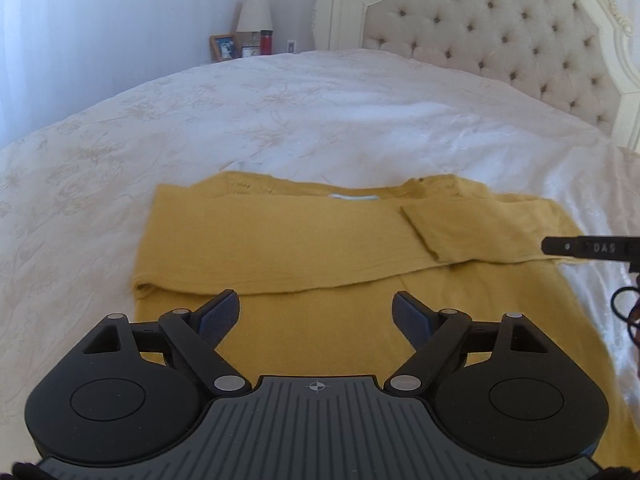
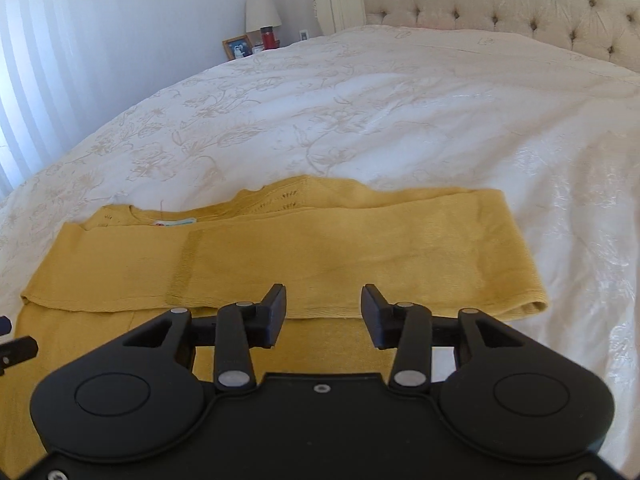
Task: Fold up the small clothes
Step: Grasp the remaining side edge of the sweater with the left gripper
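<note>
A mustard-yellow knit sweater (image 1: 280,248) lies flat on the white bedspread (image 1: 280,120), with both sleeves folded across its chest; the cuff of one sleeve (image 1: 432,236) lies over the other. It also shows in the right wrist view (image 2: 320,252), with a small label at the collar (image 2: 176,223). My left gripper (image 1: 316,308) is open and empty, just above the sweater's lower body. My right gripper (image 2: 324,304) is open and empty over the sweater's lower right part; its fingertip (image 1: 580,247) shows at the right edge of the left wrist view.
A tufted cream headboard (image 1: 500,28) stands at the far end of the bed. A nightstand at the back left holds a lamp (image 1: 255,14), a framed photo (image 1: 224,47) and a red bottle (image 1: 266,42). Bare bedspread (image 2: 400,100) lies beyond the sweater.
</note>
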`<state>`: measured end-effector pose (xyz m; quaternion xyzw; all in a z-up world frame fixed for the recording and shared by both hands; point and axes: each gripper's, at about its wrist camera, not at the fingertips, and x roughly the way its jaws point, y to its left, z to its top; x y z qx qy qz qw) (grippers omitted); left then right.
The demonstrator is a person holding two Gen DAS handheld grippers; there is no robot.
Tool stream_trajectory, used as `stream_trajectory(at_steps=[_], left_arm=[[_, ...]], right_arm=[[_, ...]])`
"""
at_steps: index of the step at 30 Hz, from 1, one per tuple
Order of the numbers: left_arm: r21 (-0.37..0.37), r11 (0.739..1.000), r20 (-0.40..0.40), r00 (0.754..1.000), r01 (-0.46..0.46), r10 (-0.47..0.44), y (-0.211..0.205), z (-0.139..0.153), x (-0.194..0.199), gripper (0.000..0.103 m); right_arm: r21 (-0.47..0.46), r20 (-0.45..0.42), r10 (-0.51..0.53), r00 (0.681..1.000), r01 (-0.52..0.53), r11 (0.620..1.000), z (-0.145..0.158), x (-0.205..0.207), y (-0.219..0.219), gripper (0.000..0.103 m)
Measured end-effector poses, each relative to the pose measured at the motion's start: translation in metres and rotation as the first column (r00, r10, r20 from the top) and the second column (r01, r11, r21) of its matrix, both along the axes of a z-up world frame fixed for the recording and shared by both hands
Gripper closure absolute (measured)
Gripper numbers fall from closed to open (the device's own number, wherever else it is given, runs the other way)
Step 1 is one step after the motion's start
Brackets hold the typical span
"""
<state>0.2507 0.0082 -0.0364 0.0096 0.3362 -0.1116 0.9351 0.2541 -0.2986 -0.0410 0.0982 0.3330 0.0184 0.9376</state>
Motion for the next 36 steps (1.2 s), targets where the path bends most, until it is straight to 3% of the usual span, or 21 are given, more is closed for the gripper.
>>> stream_trajectory(at_steps=[7,11,15,22,24,28,31,36], left_arm=[[-0.056,0.993,-0.060,0.993,0.103,-0.107,-0.051,0.001,0.053,0.022],[-0.074,0.989,-0.119,0.984,0.125,-0.134,-0.074,-0.012,0.081,0.036],[-0.094,0.988,-0.172,0.976,0.119,-0.134,-0.087,-0.026,0.099,0.037],[-0.091,0.986,-0.218,0.963,0.140,-0.157,-0.108,-0.042,0.121,0.039],[-0.098,0.985,-0.223,0.962,0.141,-0.160,-0.111,-0.043,0.124,0.051],[-0.095,0.985,-0.232,0.960,0.141,-0.159,-0.113,-0.040,0.127,0.092],[-0.114,0.983,-0.202,0.966,0.141,-0.162,-0.112,-0.029,0.120,0.095],[-0.103,0.975,-0.067,0.976,0.199,-0.207,-0.108,0.014,0.096,0.095]], right_arm=[[-0.013,0.027,-0.035,0.999,0.035,0.999,-0.012,-0.007,-0.012,0.051],[0.024,0.059,-0.036,0.998,0.034,0.999,-0.005,-0.007,-0.016,0.051],[-0.030,0.086,-0.024,0.996,0.026,0.999,0.002,-0.011,-0.012,0.051],[-0.044,0.106,-0.006,0.994,0.010,0.999,0.005,-0.014,-0.008,0.051],[-0.048,0.105,-0.005,0.994,0.010,0.999,0.005,-0.014,-0.008,0.051],[-0.004,0.089,-0.013,0.996,0.013,1.000,0.001,-0.012,-0.013,0.051],[0.015,0.081,-0.027,0.996,0.026,1.000,-0.001,-0.012,-0.016,0.051],[0.025,0.080,-0.036,0.996,0.034,0.999,-0.002,-0.014,-0.017,0.051]])
